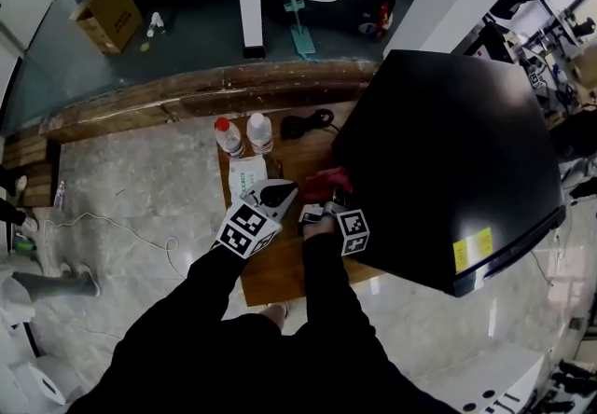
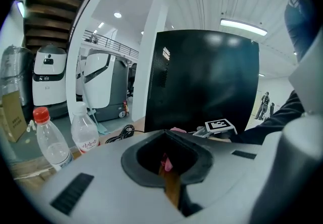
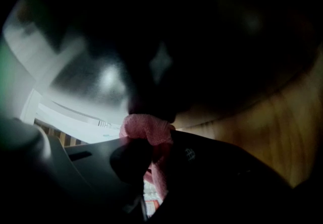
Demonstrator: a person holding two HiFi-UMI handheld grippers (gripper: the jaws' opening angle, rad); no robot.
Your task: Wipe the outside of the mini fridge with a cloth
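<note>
Right gripper (image 3: 151, 155) grips tightly the pink cloth (image 3: 146, 128), pressed on the mini fridge (image 1: 457, 151) at its left side. Left gripper (image 2: 169, 170), jaws together and empty, is just left of the fridge. Only the head view shows the table (image 1: 270, 277) edge close behind them.

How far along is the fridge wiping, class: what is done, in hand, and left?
Done: the right gripper is shut on the cloth. In hand: the cloth meets the fridge low on its near side. Left: apparently most of the outside; no wiped patch can be made out. The left gripper is shut, holding nothing.
</note>
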